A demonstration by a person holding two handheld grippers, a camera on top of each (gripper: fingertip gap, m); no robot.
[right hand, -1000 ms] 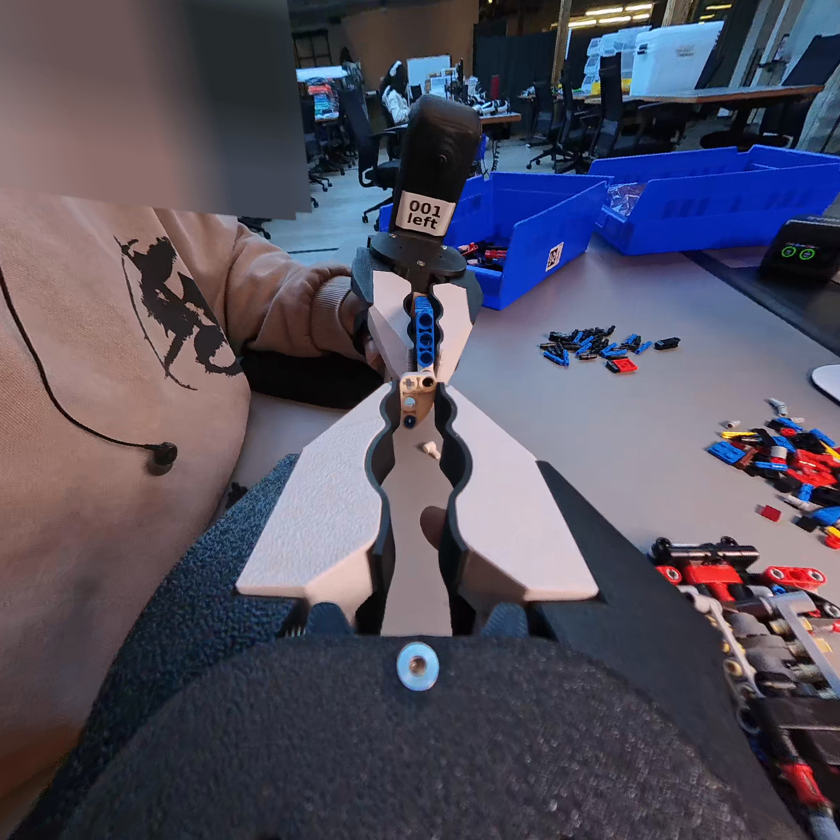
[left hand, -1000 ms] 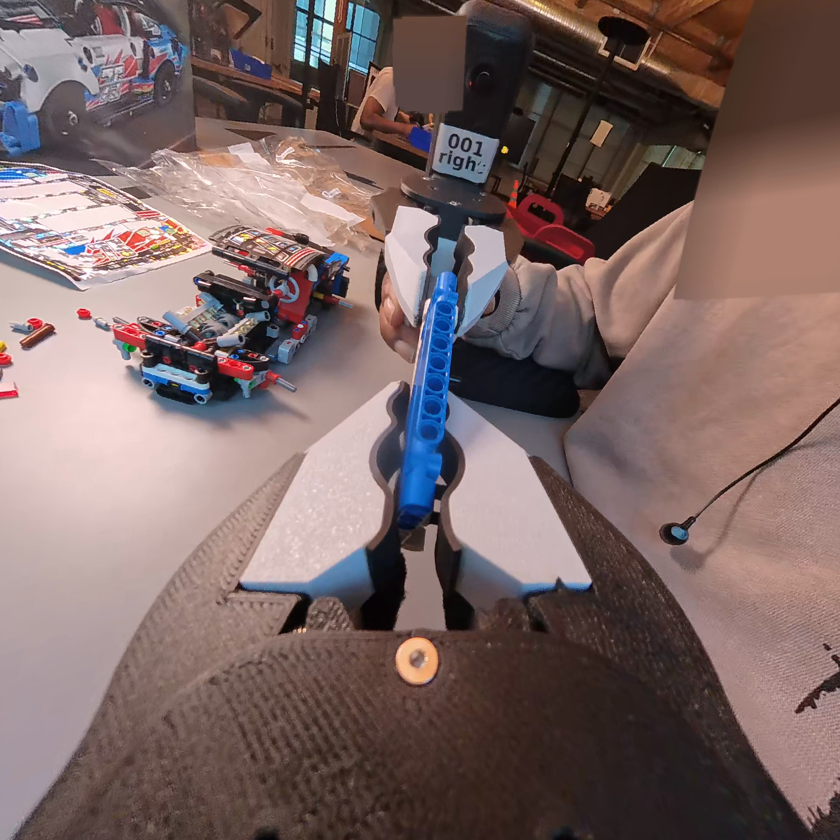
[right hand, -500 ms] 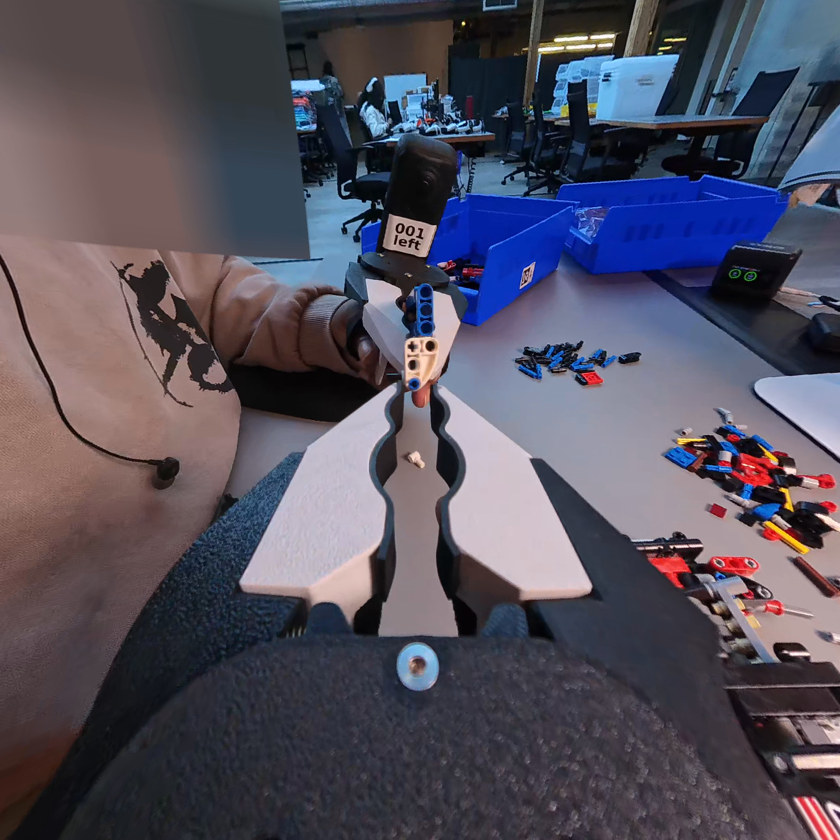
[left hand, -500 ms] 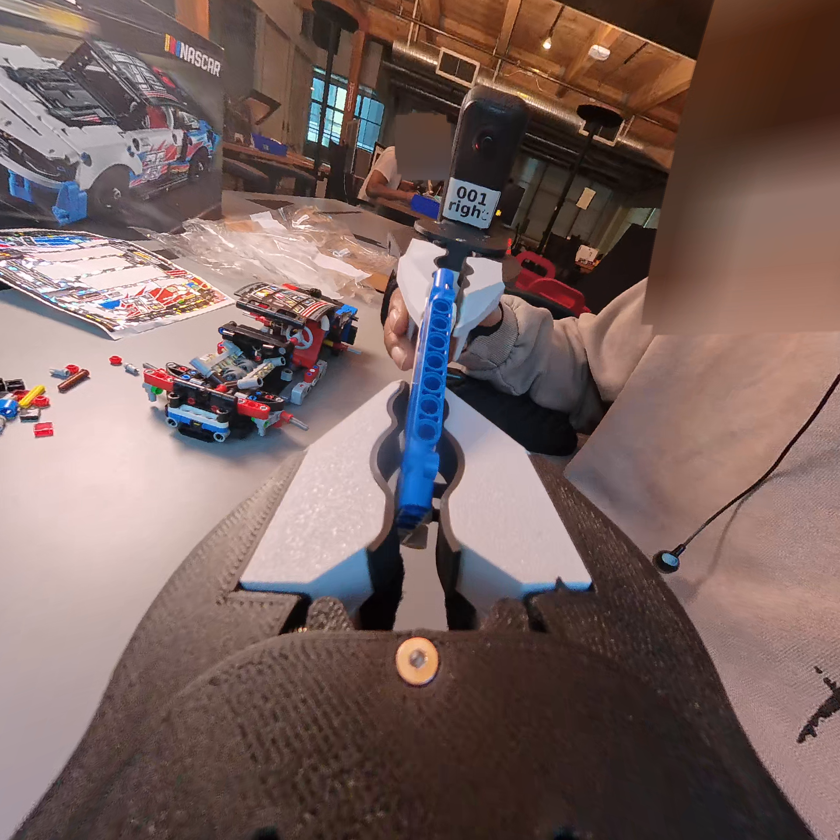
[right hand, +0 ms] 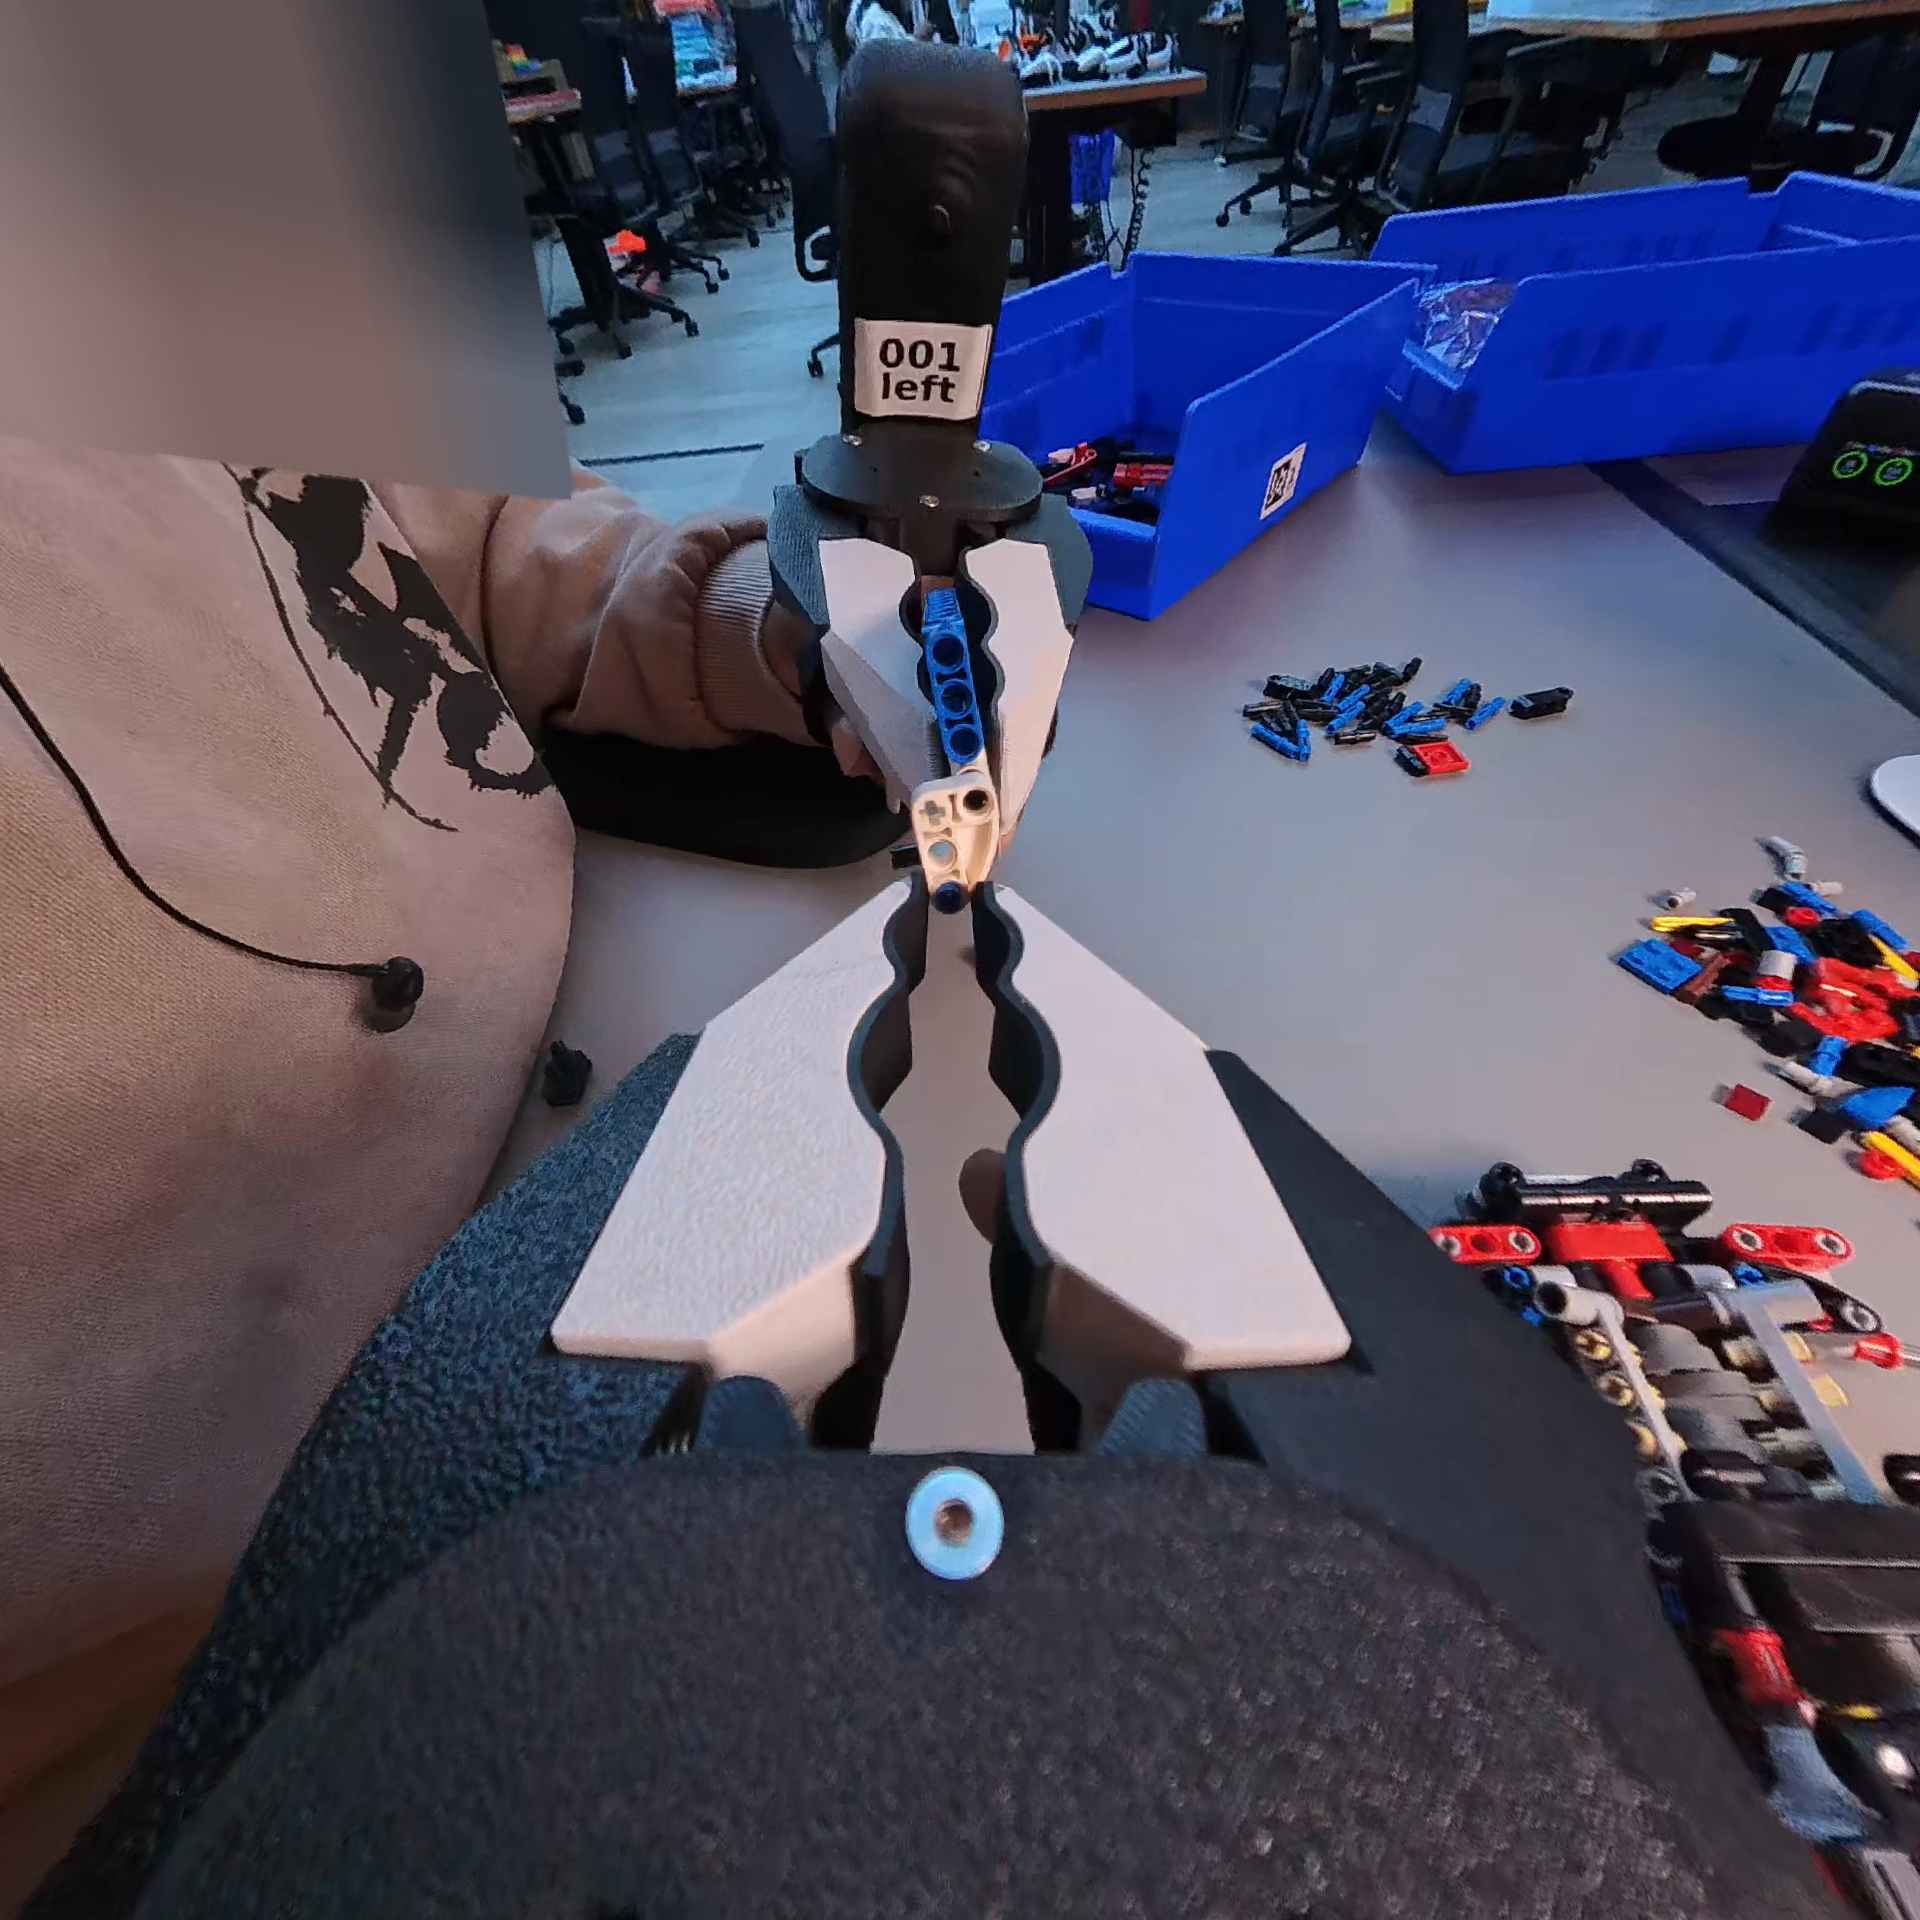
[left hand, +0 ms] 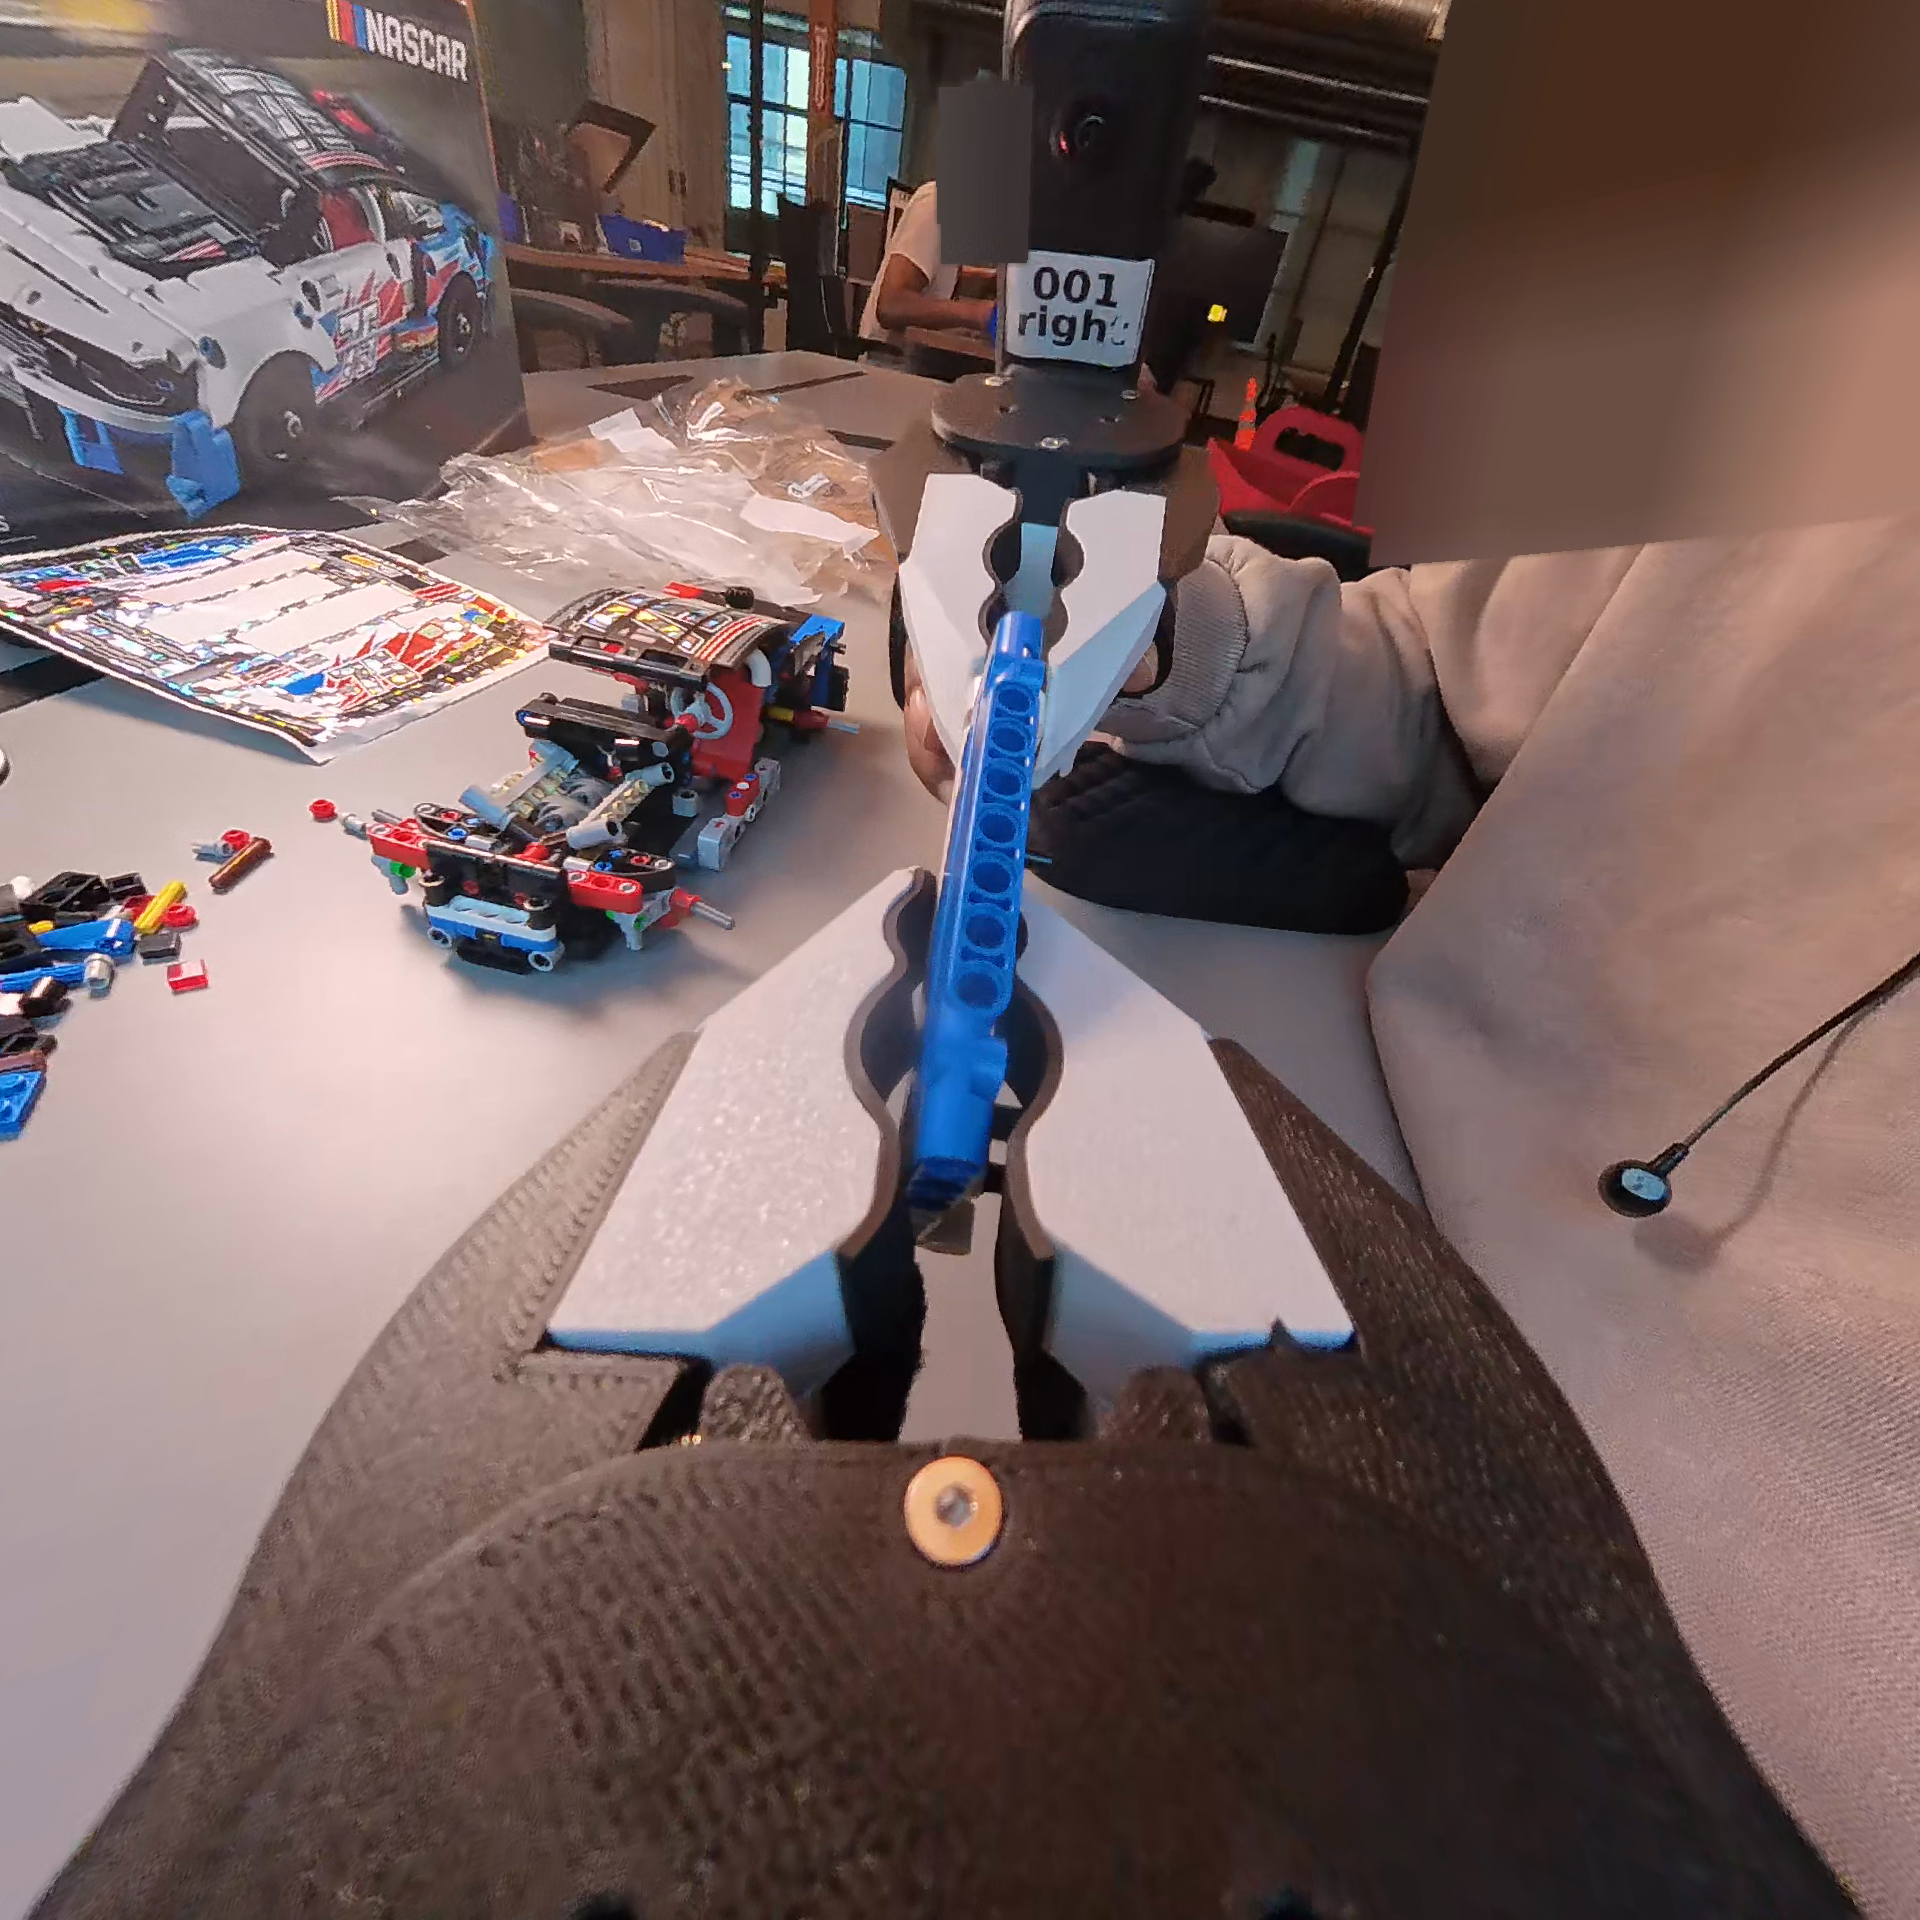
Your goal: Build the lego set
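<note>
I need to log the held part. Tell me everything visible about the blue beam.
The blue beam is a long, glossy plastic bar with a row of round holes. The left gripper is shut on one end. A small white connector with a blue pin sits on its far end, at the tips of the right gripper. It hangs above the table.

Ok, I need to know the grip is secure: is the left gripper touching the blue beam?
Touching. The left wrist view shows the blue beam pinched between the two fingers of the left gripper, with both inner edges pressed against its sides.
</note>
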